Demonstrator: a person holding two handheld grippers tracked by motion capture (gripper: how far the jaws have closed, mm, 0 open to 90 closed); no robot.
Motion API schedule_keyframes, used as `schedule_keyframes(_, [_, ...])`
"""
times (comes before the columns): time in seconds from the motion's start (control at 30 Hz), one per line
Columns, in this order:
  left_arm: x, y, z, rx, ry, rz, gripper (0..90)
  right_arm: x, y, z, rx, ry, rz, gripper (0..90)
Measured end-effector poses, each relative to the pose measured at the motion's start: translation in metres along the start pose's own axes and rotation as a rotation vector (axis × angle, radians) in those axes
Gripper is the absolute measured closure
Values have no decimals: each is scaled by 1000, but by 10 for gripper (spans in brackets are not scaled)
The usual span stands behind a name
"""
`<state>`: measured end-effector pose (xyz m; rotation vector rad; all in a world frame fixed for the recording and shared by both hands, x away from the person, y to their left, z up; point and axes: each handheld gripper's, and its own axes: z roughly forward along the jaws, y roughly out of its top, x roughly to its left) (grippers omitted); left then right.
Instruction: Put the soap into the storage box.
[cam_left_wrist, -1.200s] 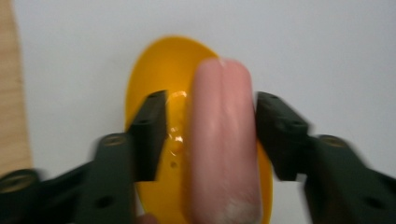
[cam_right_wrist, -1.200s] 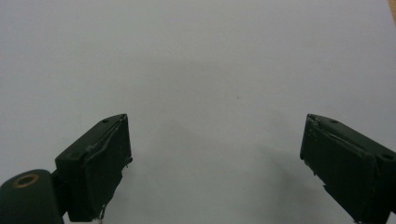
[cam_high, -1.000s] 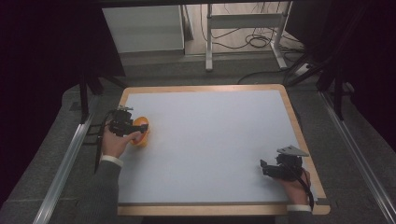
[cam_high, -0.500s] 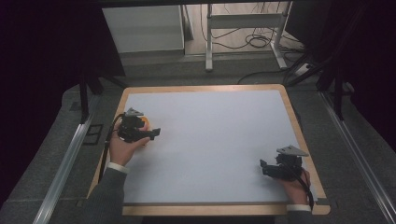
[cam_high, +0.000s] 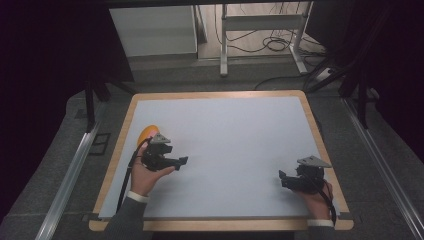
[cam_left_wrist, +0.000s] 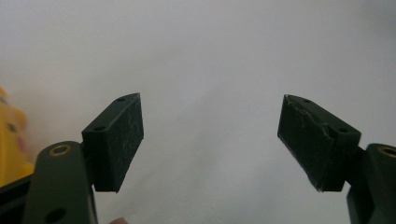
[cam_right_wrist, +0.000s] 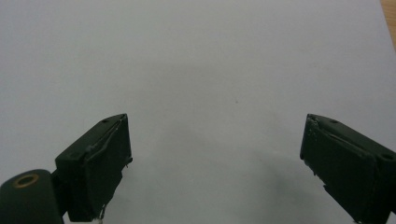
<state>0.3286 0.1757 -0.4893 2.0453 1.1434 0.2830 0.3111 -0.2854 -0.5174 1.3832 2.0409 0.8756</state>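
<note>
An orange-yellow rounded object (cam_high: 146, 133) lies on the white table sheet (cam_high: 225, 135) near the left edge; its yellow side (cam_left_wrist: 10, 135) also shows at the left border of the left gripper view. My left gripper (cam_high: 181, 161) sits just in front of it, jaws pointing right, apart from it. In the left gripper view the left gripper (cam_left_wrist: 210, 135) is open with bare white sheet between the jaws. My right gripper (cam_high: 283, 179) rests near the front right corner, pointing left. Its own view shows the right gripper (cam_right_wrist: 215, 156) wide open over white surface.
A wooden rim (cam_high: 120, 145) frames the white sheet. Metal rails (cam_high: 75, 165) run along both sides of the table. Beyond the far edge stand a white cabinet (cam_high: 152, 30) and a table frame with cables (cam_high: 265, 25).
My left gripper has drawn back from the orange object toward the front, turned its jaws to the right, and left the object on the sheet. The right gripper has stayed put.
</note>
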Motion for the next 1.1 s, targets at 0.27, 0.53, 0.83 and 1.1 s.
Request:
schedule_keyframes(0.27, [-9,-28,8,-15,-20,-24,233,-2,0,0,-2,-1,4,84])
schedule_keyframes(0.53, [-7,-54,5,-12,5,-48,236,2,1,0,-6,8,-6,84])
schedule_keyframes(0.83, [-4,-57,6,-32,33,-41,246,6,3,2,-14,15,-16,84])
schedule_keyframes(1.1, [-1,-57,3,-45,59,-35,248,11,5,2,-48,39,-35,84])
